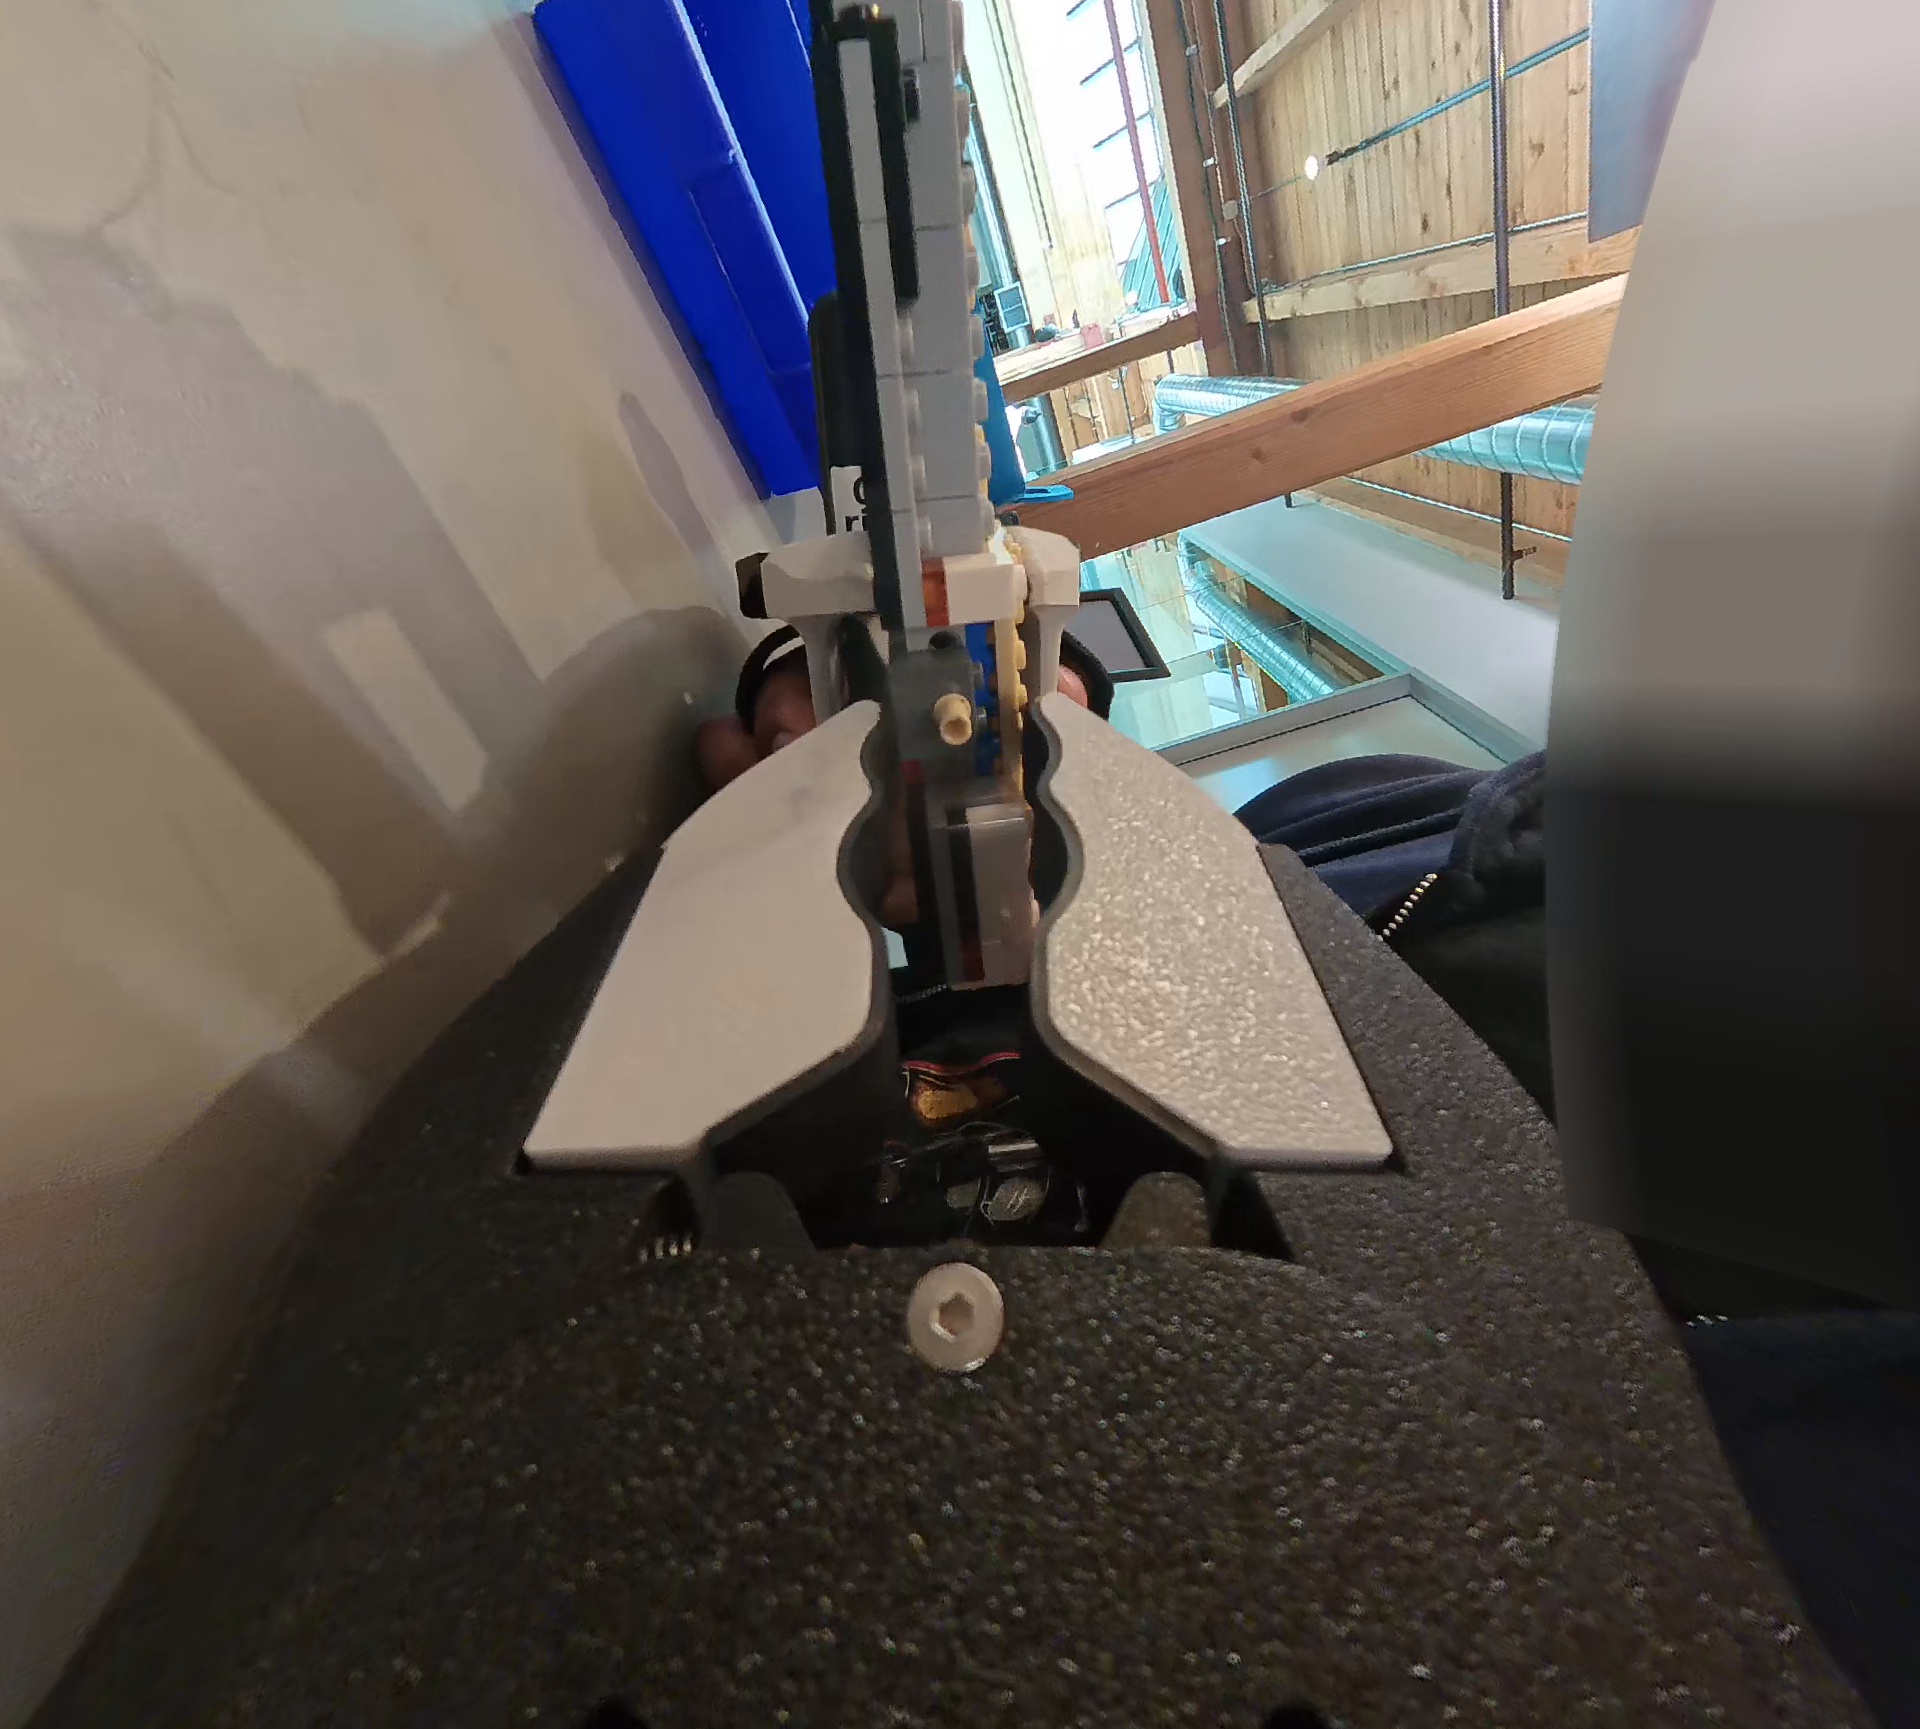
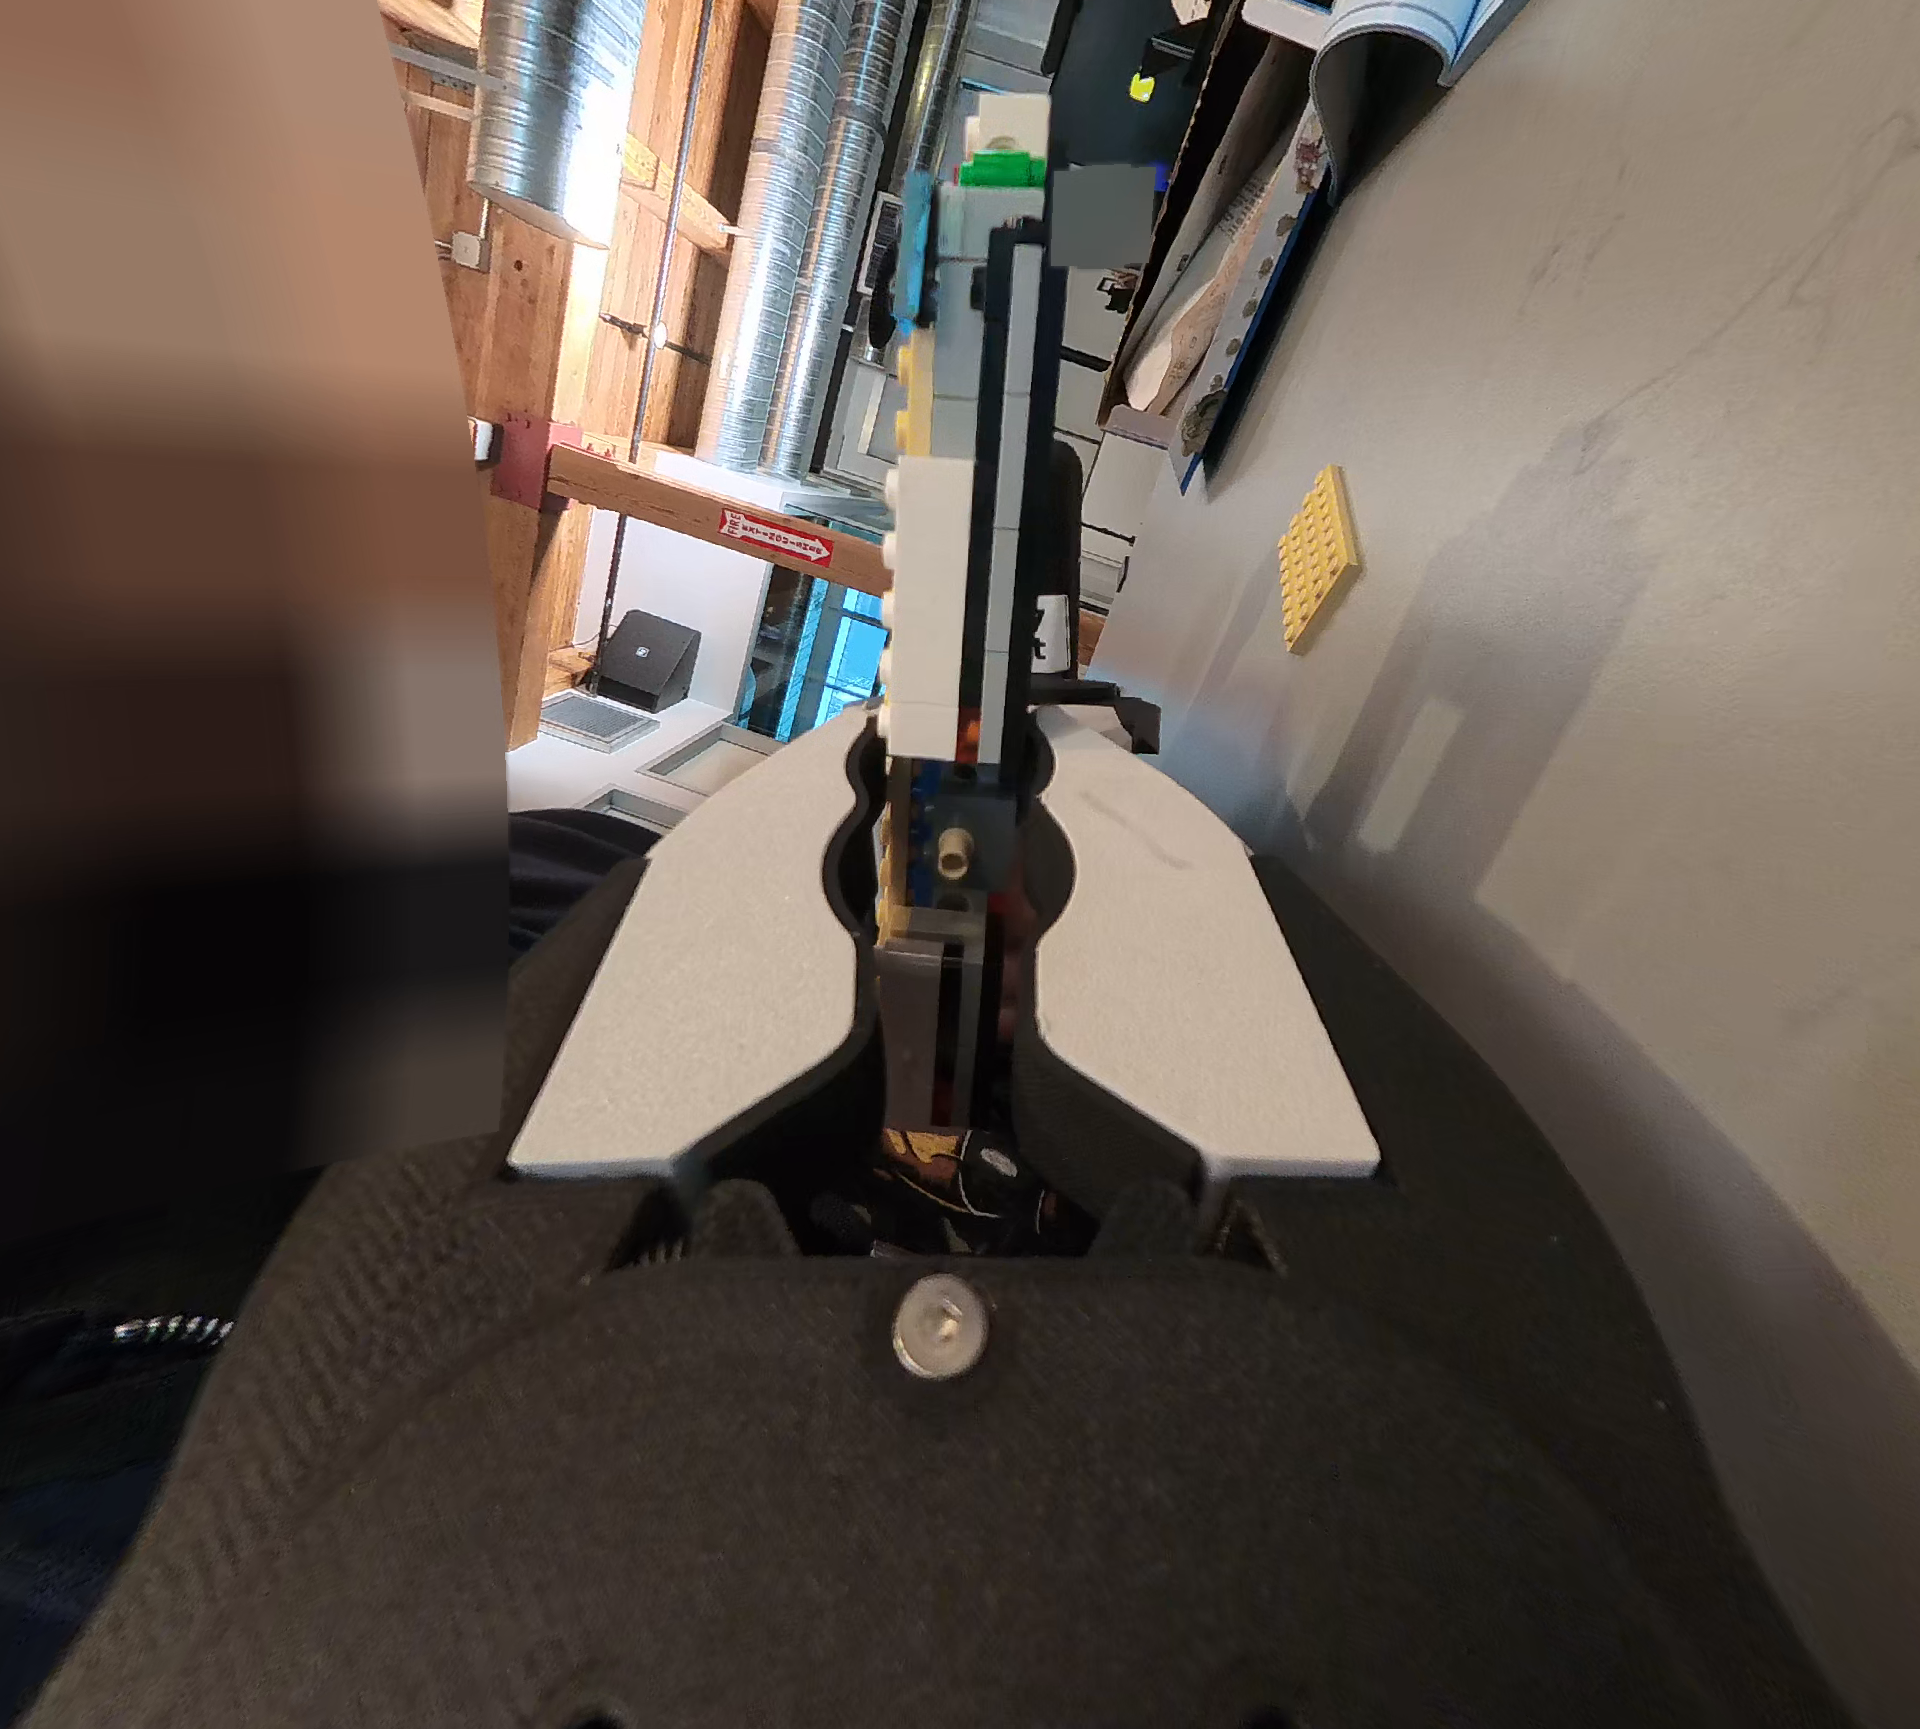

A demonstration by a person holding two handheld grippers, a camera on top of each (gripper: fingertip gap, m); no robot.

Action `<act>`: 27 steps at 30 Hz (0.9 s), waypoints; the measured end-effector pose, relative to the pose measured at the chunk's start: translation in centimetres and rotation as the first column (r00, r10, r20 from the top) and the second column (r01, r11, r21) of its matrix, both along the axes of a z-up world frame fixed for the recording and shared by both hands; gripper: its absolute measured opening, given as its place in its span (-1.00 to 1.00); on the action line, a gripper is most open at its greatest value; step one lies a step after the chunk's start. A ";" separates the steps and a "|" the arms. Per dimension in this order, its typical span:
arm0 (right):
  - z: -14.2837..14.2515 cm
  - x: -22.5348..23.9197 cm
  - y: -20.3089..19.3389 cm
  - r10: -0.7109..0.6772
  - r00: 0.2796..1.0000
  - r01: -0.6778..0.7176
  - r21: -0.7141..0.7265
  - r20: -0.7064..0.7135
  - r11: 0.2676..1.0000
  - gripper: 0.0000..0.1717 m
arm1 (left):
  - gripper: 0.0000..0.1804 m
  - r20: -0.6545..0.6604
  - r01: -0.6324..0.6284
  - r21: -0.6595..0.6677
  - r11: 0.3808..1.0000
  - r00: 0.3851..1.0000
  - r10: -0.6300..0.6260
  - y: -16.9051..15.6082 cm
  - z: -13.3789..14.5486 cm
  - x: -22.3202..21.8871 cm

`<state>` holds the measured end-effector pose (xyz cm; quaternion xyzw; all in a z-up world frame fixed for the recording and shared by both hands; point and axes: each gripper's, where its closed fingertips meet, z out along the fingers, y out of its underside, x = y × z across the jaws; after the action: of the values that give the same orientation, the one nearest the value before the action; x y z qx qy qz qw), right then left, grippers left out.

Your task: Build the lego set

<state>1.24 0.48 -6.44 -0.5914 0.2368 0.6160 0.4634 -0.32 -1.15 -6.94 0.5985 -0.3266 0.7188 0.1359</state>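
Grey, black and white brick model (image 1: 914,308) (green near its far end); blue bins (image 1: 675,121); yellow studded plate (image 2: 1317,557).

Brick model (image 1: 914,391) between both grippers' fingers (image 1: 1174,900), bins (image 1: 686,152) behind, plate (image 2: 1317,555) beside.

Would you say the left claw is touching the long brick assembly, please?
Touching. The left wrist view shows the left claw closed on the brick assembly, both fingers against its sides.

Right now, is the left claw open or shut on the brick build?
Shut on it: the left claw has both fingers against the brick build.
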 end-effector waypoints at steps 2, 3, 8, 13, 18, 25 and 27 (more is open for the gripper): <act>0.0 0.0 0.0 -0.003 1.000 0.003 -0.003 0.000 1.000 -0.72 | -0.76 0.002 -0.007 -0.004 1.000 1.000 0.007 0.1 0.0 0.0; 0.0 0.0 0.1 -0.004 1.000 0.004 -0.005 0.001 1.000 -0.71 | -0.76 0.003 -0.009 -0.006 1.000 1.000 0.009 0.1 0.0 0.0; 0.0 0.0 0.1 -0.001 1.000 0.001 -0.013 0.010 1.000 -0.67 | -0.76 0.002 -0.017 -0.035 0.999 1.000 0.017 0.2 0.0 0.0; 0.0 0.0 -0.1 0.003 0.999 -0.002 -0.026 0.038 1.000 -0.60 | -0.76 0.004 -0.037 -0.044 0.998 0.999 0.037 0.6 0.0 -0.1; -0.6 -1.1 -0.8 0.067 0.983 -0.055 -0.073 0.170 0.996 -0.60 | -0.76 0.009 -0.092 -0.047 0.995 0.996 0.092 1.8 0.0 -0.1; -0.9 -2.2 -1.2 0.126 0.967 -0.103 -0.115 0.220 0.988 -0.61 | -0.77 0.030 -0.111 -0.048 0.993 0.993 0.113 2.1 0.1 -0.3; -1.1 -2.6 -1.3 0.144 0.963 -0.117 -0.130 0.226 0.985 -0.62 | -0.77 0.035 -0.120 -0.046 0.992 0.992 0.121 2.3 0.2 -0.4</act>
<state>-1.33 -0.81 -7.56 -0.7003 0.1760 0.5562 0.4114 -0.69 1.18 -6.78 0.6003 -0.2767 0.7438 0.0992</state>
